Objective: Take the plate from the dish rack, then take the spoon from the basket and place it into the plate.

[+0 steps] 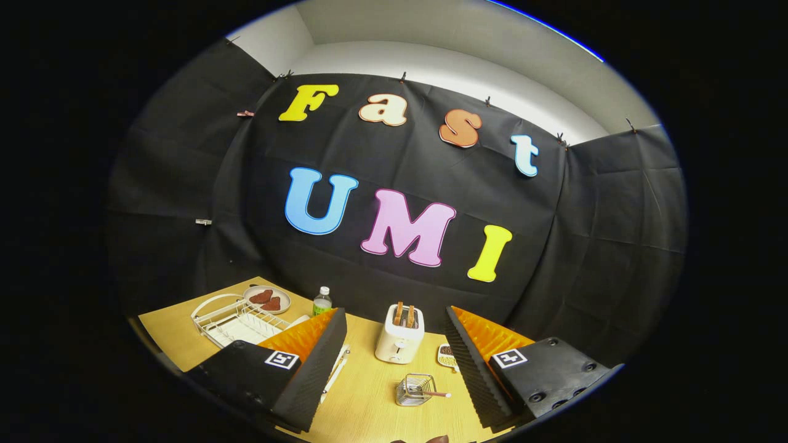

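Plate [255,333], white, lies flat in the white wire dish rack [212,315] at the far left of the wooden table [369,400], partly hidden behind my left finger.

Item: small round dish [267,299], just behind the rack, holding two brown pieces of food; what they are I cannot tell.

Item: clear bottle [322,301] with a white cap and green label, upright, right of that dish, just beyond my left fingertip.

Item: long white object [335,369] lying on the table along the inner side of my left finger, mostly covered by it; I cannot identify it.

Item: gripper [394,320], mine, fingers spread wide apart and holding nothing, raised above the table.

Item: white toaster [399,339], upright, between my fingers and beyond them, with two slices of toast standing in its slots.

Item: small wire basket [414,389], nearer to me than the toaster, between my fingers and closer to the right one. Spoon [434,394] rests in it, its handle sticking out to the right; the bowl end is hard to make out through the wires.

Item: small patterned dish [447,355], right of the toaster, cut off by my right finger; contents look dark and grainy, not identifiable.
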Available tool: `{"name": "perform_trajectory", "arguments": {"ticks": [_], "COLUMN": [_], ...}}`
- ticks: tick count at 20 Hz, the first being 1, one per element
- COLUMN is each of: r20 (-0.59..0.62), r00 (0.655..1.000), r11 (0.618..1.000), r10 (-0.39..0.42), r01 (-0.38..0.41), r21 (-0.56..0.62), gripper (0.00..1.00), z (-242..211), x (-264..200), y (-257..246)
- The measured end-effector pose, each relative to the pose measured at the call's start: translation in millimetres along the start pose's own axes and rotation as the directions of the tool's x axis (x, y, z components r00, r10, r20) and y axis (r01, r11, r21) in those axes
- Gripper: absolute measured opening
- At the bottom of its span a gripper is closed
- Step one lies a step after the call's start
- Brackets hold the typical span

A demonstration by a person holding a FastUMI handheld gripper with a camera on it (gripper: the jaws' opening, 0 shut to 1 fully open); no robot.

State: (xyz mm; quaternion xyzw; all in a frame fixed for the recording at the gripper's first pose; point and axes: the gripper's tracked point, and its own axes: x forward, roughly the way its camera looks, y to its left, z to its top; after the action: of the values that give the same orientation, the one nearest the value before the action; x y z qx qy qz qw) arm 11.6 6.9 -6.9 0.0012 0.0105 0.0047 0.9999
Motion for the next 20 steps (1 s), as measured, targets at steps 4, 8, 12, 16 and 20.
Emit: {"name": "perform_trajectory", "arguments": {"ticks": [4, 8, 12, 16, 20], "r20": [-0.015, -0.066, -0.118, -0.222, -0.398], "r00": [1.000, 0.994, 0.983, 0.956, 0.887], "r11": [1.000, 0.992, 0.985, 0.978, 0.963], "r10": [0.018, 0.084, 0.141, 0.194, 0.234], "r01": [-0.017, -0.077, -0.127, -0.171, -0.154], "r21": [0.022, 0.096, 0.114, 0.120, 0.223], "gripper": [0.97, 0.98, 0.98, 0.98, 0.98], "z": [-1.8, -8.8, -17.0, -41.6, -88.2], "x": [8.9, 28.6, 62.6, 100.4, 128.0], "y": [9.6, 36.9, 67.4, 102.4, 134.8]}}
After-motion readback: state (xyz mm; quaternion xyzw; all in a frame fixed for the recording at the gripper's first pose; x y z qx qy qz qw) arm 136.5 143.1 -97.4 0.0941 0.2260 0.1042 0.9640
